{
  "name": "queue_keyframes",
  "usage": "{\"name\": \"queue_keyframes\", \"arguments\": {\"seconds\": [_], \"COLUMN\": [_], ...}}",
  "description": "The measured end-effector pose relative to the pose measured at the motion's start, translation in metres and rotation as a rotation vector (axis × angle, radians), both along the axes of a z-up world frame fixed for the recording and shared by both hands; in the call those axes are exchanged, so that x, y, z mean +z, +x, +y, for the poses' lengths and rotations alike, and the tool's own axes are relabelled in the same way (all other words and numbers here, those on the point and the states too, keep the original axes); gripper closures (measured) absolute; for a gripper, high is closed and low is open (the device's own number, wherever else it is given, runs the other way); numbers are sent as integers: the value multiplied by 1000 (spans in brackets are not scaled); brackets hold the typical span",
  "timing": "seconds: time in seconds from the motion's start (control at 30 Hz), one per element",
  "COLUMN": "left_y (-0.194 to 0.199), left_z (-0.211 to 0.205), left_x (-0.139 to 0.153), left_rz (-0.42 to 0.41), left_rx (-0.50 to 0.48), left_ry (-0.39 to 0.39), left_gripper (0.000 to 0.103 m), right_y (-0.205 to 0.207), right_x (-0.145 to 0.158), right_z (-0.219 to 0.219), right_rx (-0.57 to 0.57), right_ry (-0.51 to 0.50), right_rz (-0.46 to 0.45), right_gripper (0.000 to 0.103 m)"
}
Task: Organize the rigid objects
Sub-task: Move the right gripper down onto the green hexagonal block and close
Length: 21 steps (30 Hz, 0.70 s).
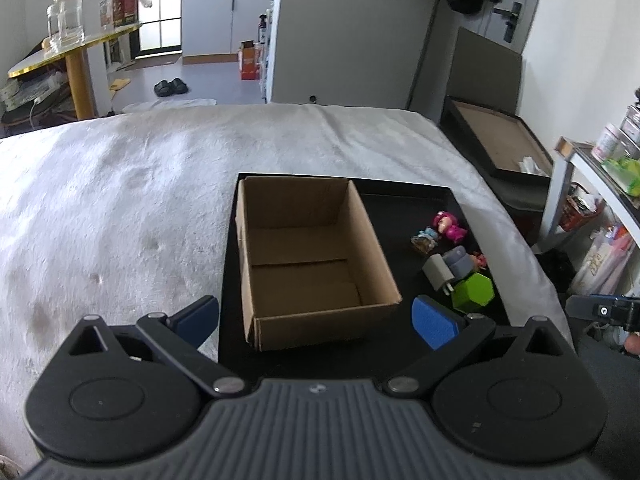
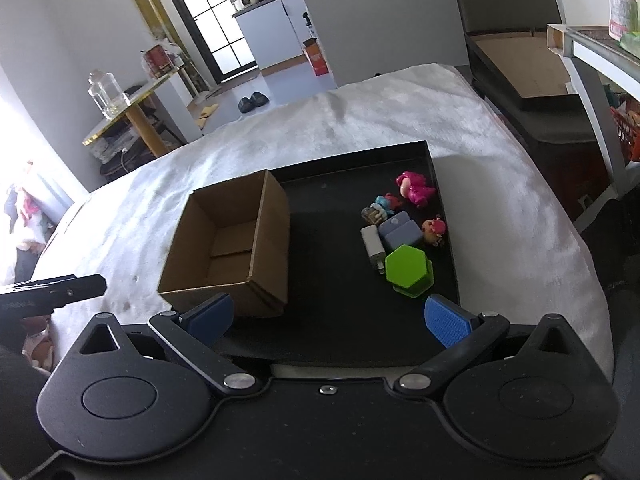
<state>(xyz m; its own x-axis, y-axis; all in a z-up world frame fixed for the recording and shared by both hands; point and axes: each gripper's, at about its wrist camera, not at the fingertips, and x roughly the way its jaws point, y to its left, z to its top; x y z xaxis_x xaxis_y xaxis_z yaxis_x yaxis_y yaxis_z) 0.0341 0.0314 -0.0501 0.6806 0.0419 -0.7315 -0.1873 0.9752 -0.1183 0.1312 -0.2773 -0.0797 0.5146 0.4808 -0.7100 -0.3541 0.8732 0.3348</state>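
An empty cardboard box stands on the left part of a black tray. On the tray's right part lie a green hexagonal block, a white charger, a grey block, a pink figure, a blue-haired figure and a small orange figure. My left gripper is open and empty before the box's near wall. My right gripper is open and empty over the tray's near edge.
The tray lies on a white plush cover. A dark framed board and a cluttered shelf stand on the right. A side table with glass jars stands at the far left.
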Motion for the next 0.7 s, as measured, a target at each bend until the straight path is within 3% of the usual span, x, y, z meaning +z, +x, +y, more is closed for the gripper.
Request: {"name": "queue_keyframes", "arguments": {"seconds": [0.33,0.7], "left_y": [21,41], "left_z": [10,13], "left_x": [-13,-33], "left_rz": [-5,7], "left_rx": [74,146], "left_ry": [5,39], "left_gripper": [1,2], "right_y": [23,45], "right_x": [-16,-38], "right_z": [-6,-7], "right_rx": [-25,-14], "right_ry": [-13,-24], "right_rz": [-16,23], "right_gripper": [0,8]}}
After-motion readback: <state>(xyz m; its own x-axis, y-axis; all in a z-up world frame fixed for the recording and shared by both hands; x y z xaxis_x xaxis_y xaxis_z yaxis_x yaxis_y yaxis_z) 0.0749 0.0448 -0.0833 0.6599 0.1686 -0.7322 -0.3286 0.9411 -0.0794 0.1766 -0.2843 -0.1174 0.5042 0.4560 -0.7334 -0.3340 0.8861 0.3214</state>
